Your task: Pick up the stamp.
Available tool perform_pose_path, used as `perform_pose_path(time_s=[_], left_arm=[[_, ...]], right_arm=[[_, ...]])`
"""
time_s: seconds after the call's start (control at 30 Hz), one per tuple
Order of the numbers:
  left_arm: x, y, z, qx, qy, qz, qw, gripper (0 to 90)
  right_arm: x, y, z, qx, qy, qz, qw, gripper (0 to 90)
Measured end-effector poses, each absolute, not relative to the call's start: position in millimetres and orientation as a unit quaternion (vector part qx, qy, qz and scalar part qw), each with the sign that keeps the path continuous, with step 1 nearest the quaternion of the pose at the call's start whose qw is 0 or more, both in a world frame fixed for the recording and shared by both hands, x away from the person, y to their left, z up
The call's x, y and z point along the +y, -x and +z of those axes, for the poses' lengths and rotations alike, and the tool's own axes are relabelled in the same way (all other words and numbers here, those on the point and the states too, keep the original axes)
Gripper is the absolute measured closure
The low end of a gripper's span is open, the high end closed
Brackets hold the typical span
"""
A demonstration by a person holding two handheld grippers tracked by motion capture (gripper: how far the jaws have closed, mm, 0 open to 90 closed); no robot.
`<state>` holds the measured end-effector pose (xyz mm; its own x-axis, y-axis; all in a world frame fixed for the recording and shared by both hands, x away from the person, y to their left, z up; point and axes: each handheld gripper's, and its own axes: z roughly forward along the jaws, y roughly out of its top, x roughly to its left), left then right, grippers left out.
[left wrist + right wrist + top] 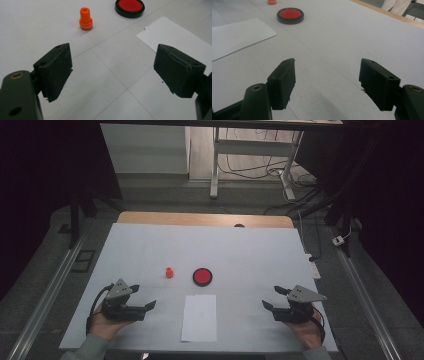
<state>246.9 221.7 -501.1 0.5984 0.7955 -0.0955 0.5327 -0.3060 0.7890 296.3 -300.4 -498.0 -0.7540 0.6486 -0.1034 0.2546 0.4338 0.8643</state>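
Both grippers' fingers apart, empty | white table (150, 245), paper sheet (199, 317) | dark room

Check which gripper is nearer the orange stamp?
Left. The left gripper sits just below and left of the orange stamp; the right gripper is far across the table, past the ink pad.

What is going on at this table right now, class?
A person holds a gripper in each hand over a white table. The left gripper and the right gripper both rest near the front edge, jaws open and empty. Between them lies a sheet of paper. Beyond it stand a small orange stamp and a round red ink pad, side by side and apart. Nothing has been picked up yet.
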Motion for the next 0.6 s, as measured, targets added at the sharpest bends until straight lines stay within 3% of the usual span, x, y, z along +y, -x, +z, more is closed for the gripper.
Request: perform_pose_path(time_s=[0.6], left_arm=[[217,-262,-485,0.414,-0.792,0.168,0.416,17.3]], right_arm=[[-296,-297,-498,0.822,-0.273,0.452,0.213,30.0]])
